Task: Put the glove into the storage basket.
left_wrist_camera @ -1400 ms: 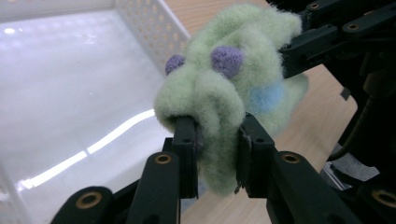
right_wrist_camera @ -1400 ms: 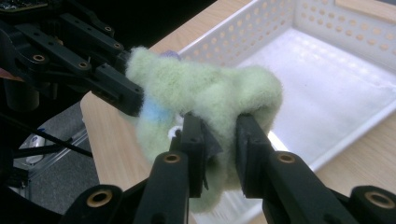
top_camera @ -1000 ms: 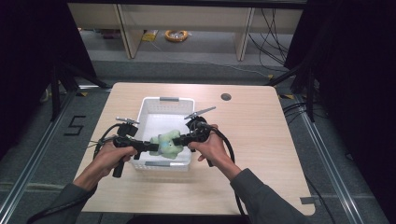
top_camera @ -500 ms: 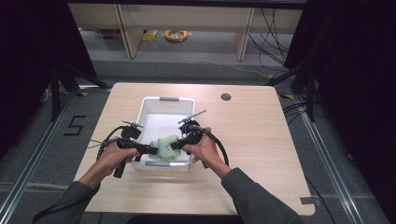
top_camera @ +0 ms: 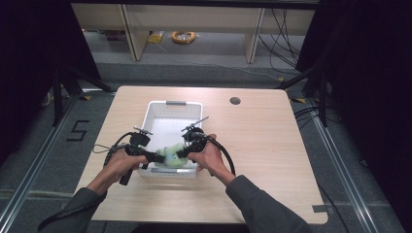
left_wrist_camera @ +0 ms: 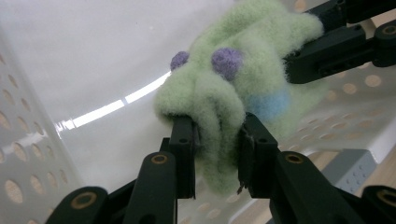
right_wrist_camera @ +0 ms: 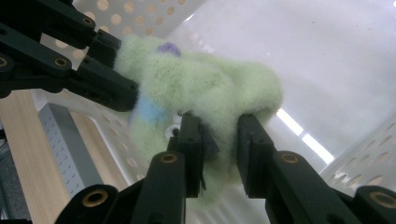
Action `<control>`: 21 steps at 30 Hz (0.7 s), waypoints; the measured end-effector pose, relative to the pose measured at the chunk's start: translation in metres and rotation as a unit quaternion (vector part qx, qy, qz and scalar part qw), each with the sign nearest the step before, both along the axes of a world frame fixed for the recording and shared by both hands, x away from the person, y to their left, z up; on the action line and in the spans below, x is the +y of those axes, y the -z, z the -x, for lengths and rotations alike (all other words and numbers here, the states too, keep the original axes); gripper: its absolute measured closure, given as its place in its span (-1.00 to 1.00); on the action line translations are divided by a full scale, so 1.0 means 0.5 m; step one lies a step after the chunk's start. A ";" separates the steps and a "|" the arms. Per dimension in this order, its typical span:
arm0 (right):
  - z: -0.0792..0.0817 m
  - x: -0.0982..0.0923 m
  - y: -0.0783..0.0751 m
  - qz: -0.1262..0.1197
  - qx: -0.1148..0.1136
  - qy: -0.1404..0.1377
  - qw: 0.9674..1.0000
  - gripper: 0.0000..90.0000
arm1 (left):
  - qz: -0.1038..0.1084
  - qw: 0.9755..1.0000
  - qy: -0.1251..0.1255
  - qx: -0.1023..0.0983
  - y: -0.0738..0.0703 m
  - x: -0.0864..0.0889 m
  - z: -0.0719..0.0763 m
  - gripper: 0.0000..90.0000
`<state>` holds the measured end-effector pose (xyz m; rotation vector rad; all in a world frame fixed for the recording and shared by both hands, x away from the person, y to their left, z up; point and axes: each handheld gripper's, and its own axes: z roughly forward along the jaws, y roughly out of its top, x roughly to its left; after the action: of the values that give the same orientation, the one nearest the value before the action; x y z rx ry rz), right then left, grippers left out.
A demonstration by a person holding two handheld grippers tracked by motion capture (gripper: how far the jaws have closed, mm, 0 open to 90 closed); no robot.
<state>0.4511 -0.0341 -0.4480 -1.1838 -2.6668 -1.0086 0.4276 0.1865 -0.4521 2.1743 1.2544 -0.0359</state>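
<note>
A fuzzy pale-green cloth (top_camera: 170, 156) with purple dots and a blue patch hangs between both grippers, over the near end of a white perforated basket (top_camera: 175, 103). My left gripper (top_camera: 158, 157) comes in from the left and is shut on a fold of the cloth (left_wrist_camera: 233, 88), with its pads (left_wrist_camera: 187, 140) pressing the pile. My right gripper (top_camera: 180, 153) comes in from the right and pinches the other end of the cloth (right_wrist_camera: 201, 88). Its jaws have just eased open a little, and the fabric is still squeezed between them. The right gripper view also shows the left gripper (right_wrist_camera: 102, 79) on the far end.
The basket sits left of centre on a light wooden table (top_camera: 272, 160), with a grey handle plate (left_wrist_camera: 345, 170) on its near wall. A round cable hole (top_camera: 235, 100) lies at the table's back right. Shelving and cables stand beyond the far edge.
Both hands have sunk a little and come nearer the table's front edge. The cloth has gone down with them toward the near end of the basket.
</note>
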 end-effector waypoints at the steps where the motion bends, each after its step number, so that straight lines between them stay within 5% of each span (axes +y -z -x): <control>1: 0.000 0.001 0.000 0.003 0.002 0.004 1.000 0.64 | 0.001 1.000 -0.003 0.001 0.001 -0.001 -0.001 0.54; 12: 0.001 0.007 0.008 0.031 -0.002 0.004 0.999 0.56 | -0.008 1.000 -0.009 -0.002 0.006 0.001 -0.001 0.38; 21: -0.001 0.009 0.005 0.048 -0.011 0.013 0.999 0.20 | 0.008 0.998 -0.042 -0.037 -0.015 0.009 -0.002 0.20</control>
<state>0.4517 -0.0295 -0.4503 -1.2354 -2.7517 -0.9118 0.4285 0.1908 -0.4445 2.0883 1.2978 0.0691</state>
